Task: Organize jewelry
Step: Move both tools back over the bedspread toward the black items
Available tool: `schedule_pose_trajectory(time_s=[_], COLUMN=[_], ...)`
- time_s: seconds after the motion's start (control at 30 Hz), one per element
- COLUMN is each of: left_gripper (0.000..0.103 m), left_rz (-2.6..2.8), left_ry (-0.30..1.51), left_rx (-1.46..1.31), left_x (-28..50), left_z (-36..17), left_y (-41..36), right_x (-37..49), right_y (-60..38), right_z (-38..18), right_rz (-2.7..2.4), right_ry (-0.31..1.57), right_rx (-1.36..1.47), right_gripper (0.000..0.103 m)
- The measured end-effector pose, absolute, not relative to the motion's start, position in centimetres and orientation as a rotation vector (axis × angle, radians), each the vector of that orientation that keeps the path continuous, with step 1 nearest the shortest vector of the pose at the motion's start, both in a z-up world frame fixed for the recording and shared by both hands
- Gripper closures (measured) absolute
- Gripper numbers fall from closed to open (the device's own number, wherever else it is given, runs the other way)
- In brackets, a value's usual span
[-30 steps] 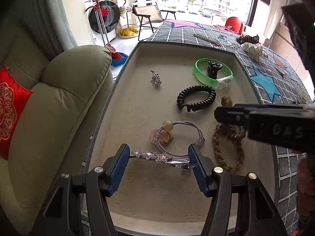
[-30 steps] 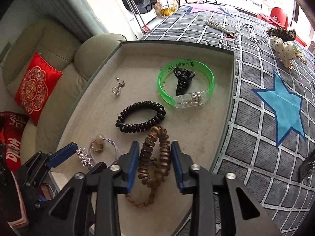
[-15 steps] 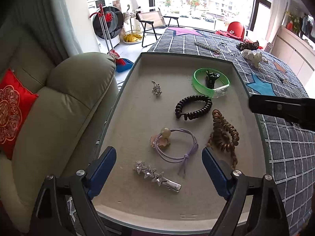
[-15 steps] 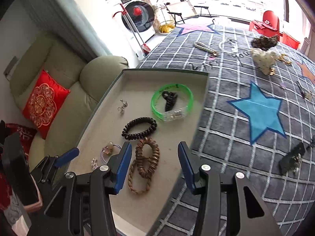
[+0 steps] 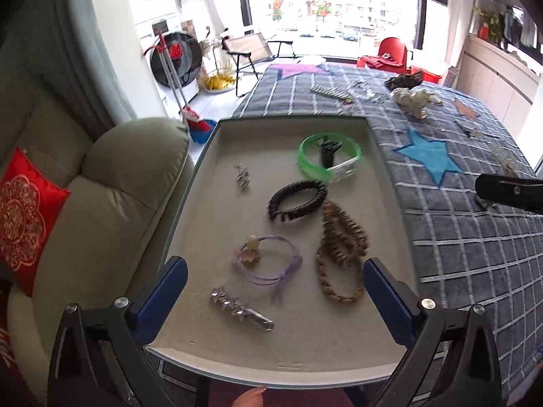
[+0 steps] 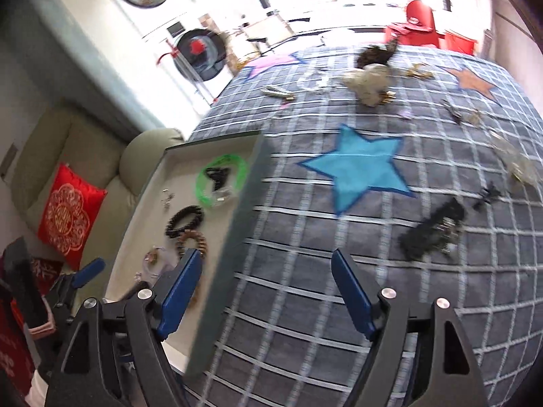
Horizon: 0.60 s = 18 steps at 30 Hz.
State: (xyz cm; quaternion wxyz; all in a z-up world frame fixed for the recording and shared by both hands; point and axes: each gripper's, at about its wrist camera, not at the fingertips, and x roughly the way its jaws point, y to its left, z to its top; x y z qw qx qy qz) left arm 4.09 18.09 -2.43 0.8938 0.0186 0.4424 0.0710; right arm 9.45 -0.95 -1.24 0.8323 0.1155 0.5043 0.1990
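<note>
Surveying: largest things first, smallest last.
Blanket [image 6: 339,271]: grey, white grid, blue star [image 6: 356,166]; spread under everything on the right.
Sofa [image 5: 101,203]: pale green, left of tray, red cushion [image 5: 23,217] against its back.
Tray [image 5: 210,349]: beige-lined, grey rim, lying on blanket at its left edge.
Left gripper [image 5: 275,291]: above near end of tray, jaws opening, spread very wide; nothing pinched, though star hair clip [image 5: 241,308] and purple hair tie [image 5: 268,264] lie on the lining between the blue pads, touching neither.
Right gripper [image 6: 268,295]: over bare blanket just right of tray rim, jaws opening, wide apart, nothing gripped.
Green bangle [image 5: 329,159]: far end of tray, black claw clip [image 5: 327,149] inside its ring.
Brown coil tie [image 5: 342,234]: near right side of tray, resting on a braided brown band [image 5: 339,288].
Black coil tie [image 5: 298,200]: middle of tray, between bangle and brown coil.
Small silver piece [image 5: 242,176]: left of black coil, apart from it.
Loose pieces [image 6: 431,230]: dark item on blanket right of star, blurred; more scattered at far end, too small to name.
</note>
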Motion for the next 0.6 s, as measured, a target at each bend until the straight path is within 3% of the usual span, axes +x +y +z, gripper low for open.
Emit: schedule_pose_trajectory(time_s=[0.6], left_gripper=[0.0], left_rz=[-0.088], left_ry=[0.898], left_rx=[0.067], left_x=[4.4], left_z=[-0.1], left_y=[5.2], right_x=[12.0], right_y=[-16.8], right_z=[-5.4], right_rz=[-0.002], right_ry=[1.129], right_rx=[0.422], right_gripper=[0.022])
